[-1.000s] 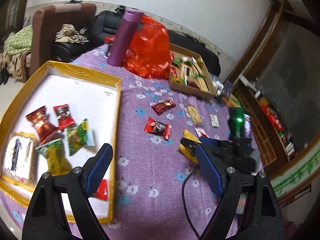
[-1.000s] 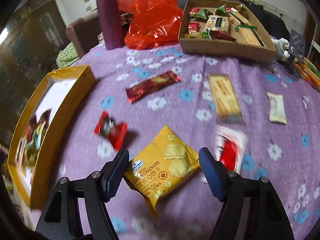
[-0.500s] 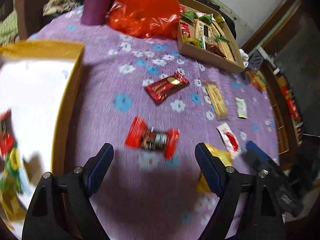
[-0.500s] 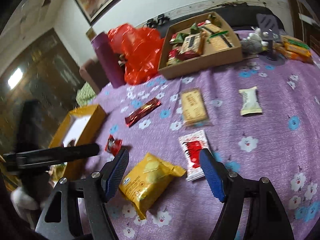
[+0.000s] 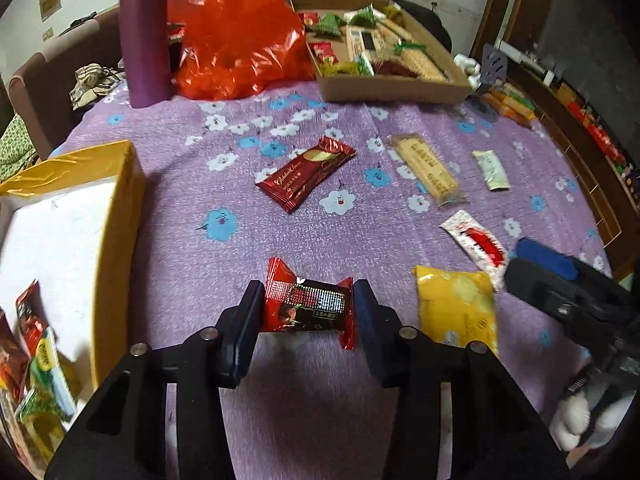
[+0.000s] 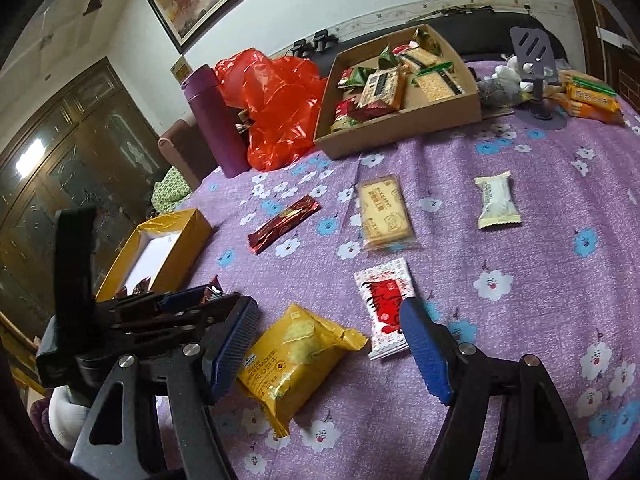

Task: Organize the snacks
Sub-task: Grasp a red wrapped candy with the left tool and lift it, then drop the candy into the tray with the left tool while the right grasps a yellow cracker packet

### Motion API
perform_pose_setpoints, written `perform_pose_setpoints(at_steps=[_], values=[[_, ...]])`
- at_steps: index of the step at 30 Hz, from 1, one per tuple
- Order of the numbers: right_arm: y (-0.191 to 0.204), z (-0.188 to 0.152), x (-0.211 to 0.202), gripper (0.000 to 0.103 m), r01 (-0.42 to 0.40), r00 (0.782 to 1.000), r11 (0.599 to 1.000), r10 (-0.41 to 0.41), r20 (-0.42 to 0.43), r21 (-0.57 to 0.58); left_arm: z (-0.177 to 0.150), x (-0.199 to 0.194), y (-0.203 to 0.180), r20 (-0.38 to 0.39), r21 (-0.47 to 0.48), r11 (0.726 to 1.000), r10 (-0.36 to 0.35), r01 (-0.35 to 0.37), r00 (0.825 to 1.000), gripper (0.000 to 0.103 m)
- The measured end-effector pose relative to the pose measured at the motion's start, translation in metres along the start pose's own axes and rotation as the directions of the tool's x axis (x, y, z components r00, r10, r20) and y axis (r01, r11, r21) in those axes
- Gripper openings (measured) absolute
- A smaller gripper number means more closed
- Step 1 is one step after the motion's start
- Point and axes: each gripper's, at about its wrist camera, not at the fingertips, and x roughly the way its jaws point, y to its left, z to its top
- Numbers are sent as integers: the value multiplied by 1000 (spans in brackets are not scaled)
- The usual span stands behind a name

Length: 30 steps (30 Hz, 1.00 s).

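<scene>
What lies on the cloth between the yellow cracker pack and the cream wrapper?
In the right wrist view, a white-and-red sachet lies between the yellow cracker pack and the cream wrapper.

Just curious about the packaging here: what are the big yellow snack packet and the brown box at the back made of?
Yellow snack packet: seemingly glossy plastic film, since it crinkles and reflects light. Brown box: probably matte cardboard, plain brown with folded walls.

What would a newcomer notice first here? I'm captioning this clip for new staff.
Foremost, the left claw shut on a small red candy just above the purple floral tablecloth. Beside it, a yellow cracker bag lies between the open right claw's fingers. Behind, a red plastic bag.
</scene>
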Motion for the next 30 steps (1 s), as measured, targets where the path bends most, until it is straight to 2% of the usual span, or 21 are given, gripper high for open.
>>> perform_pose_setpoints(at_steps=[3, 7, 10, 12, 13, 15, 21, 26, 28, 29, 30], values=[[2, -1, 3, 76, -28, 999, 1000, 28, -23, 3, -8, -25, 7, 49, -35, 999, -29, 31, 998, 43], [9, -3, 5, 76, -22, 999, 1000, 22, -37, -15, -22, -65, 21, 133, -91, 994, -48, 61, 990, 43], [12, -5, 5, 75, -15, 999, 1000, 14, -35, -18, -31, -91, 33, 199, -116, 992, -17, 41, 980, 44], [13, -5, 3, 75, 32, 999, 999, -33, -37, -11, -39, -109, 45, 238, -136, 991, 16, 17, 971, 44], [12, -5, 2, 76, 54, 998, 998, -53, -46, 16, -43, -116, 51, 253, -149, 989, 30, 8, 967, 44], [11, -6, -2, 76, 43, 997, 996, -38, -61, 74, -51, -127, 65, 276, -177, 984, 55, -6, 960, 44], [26, -14, 13, 77, 134, 982, 984, -116, -146, 119, -73, -138, 101, 287, -247, 968, 120, -48, 951, 44], [50, -18, 42, 76, 241, 949, 970, -229, -216, 32, -90, -136, 123, 265, -296, 954, 136, -53, 955, 44], [59, -19, 46, 76, 287, 937, 958, -283, -204, -10, -97, -137, 132, 255, -315, 948, 140, -55, 957, 44], [61, -19, 48, 74, 298, 933, 954, -297, -204, -27, -99, -137, 136, 254, -323, 945, 139, -51, 957, 44], [63, -20, 49, 67, 303, 929, 952, -304, -211, -39, -102, -137, 140, 254, -332, 942, 136, -46, 958, 44]])
